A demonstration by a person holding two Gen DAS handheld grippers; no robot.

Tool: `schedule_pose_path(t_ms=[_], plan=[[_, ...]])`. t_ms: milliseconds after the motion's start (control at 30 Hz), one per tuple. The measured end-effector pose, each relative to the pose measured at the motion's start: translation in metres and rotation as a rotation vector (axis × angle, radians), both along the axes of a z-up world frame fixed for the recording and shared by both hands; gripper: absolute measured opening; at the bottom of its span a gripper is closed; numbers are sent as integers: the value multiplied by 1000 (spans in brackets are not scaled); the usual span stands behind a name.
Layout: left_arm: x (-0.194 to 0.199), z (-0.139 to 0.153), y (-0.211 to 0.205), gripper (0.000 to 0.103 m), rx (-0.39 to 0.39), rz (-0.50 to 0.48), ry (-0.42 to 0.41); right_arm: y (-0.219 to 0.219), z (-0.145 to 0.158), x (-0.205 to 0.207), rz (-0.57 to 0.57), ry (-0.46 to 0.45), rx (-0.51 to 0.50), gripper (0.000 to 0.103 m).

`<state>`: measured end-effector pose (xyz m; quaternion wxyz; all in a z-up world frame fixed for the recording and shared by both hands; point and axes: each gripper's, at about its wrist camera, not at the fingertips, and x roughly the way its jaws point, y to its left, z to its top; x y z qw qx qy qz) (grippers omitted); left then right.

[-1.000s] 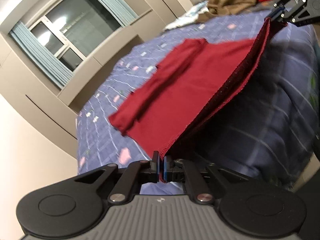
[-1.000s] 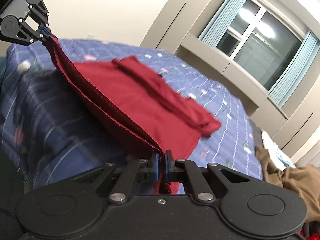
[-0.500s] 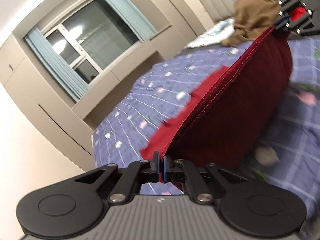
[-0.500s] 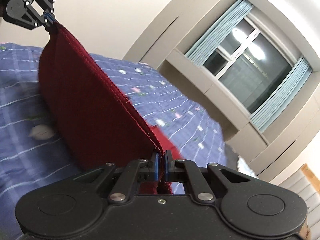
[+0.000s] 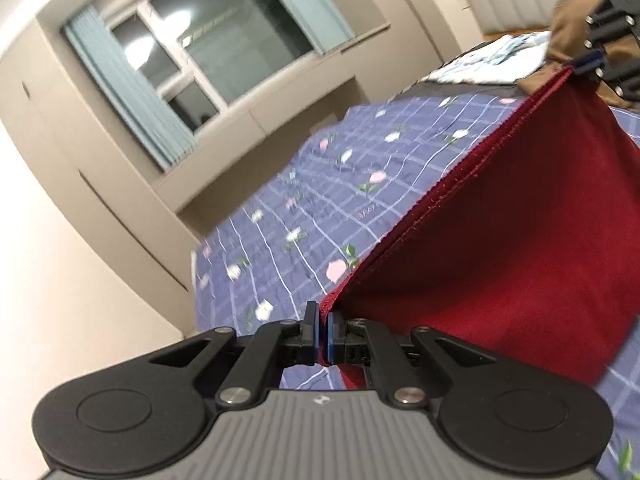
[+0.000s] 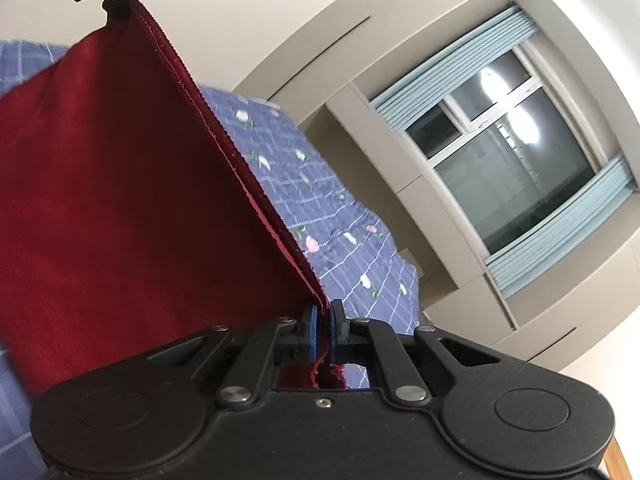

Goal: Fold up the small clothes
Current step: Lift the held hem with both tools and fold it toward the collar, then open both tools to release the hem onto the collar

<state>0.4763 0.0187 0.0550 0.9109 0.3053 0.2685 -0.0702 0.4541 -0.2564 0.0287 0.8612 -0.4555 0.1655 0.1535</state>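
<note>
Room: bedroom with a big window (image 5: 224, 52) and pale blue blinds, beige built-in panels around it. Everything happens over a bed (image 5: 320, 208) with a blue checked, flower-print cover.

Garment: dark red cloth (image 5: 500, 240), small, hanging between the two tools with its stitched hem (image 6: 240, 168) pulled into a straight line on top. The rest drapes down in a flat sheet toward the bed cover; can't see its bottom edge, so no idea if it touches.

Left gripper: left gripper (image 5: 323, 336) has its blue pads pressed together on one end of the hem, pinching the fabric right at the corner.

Right gripper: right gripper (image 6: 323, 334) does the same on the other end, pads clamped on red cloth, with a bit bunched behind them.

Why held like this: my guess is the two corner pinches keep the edge taut so the cloth hangs smooth and can be laid down as one clean fold, not a crumpled heap.

Background clutter: brown garment (image 5: 568, 20) and some pale printed fabric (image 5: 492, 60) sit near the headboard, well apart from the red one, probably the waiting pile.

Watch out: corner grips are thin, so a slip on either side would drop the hem.
</note>
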Motion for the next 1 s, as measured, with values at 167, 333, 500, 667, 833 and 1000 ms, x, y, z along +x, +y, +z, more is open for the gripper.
schedule_pose_path(t_ms=[167, 333, 500, 667, 833, 1000], plan=[[67, -36, 7, 3, -22, 43, 83, 8, -38, 69, -30, 88, -25, 5], [116, -84, 10, 3, -26, 73, 175, 17, -87, 122, -70, 195, -45, 5], [143, -127, 10, 3, -32, 110, 243, 23, -129, 148, -94, 263, -63, 5], [159, -152, 11, 3, -50, 136, 283, 28, -147, 161, -97, 279, -72, 5], [166, -162, 11, 4, -60, 150, 290, 28, -159, 163, -107, 272, -61, 7], [169, -157, 15, 19, -79, 174, 300, 20, -152, 170, -158, 225, -20, 53]])
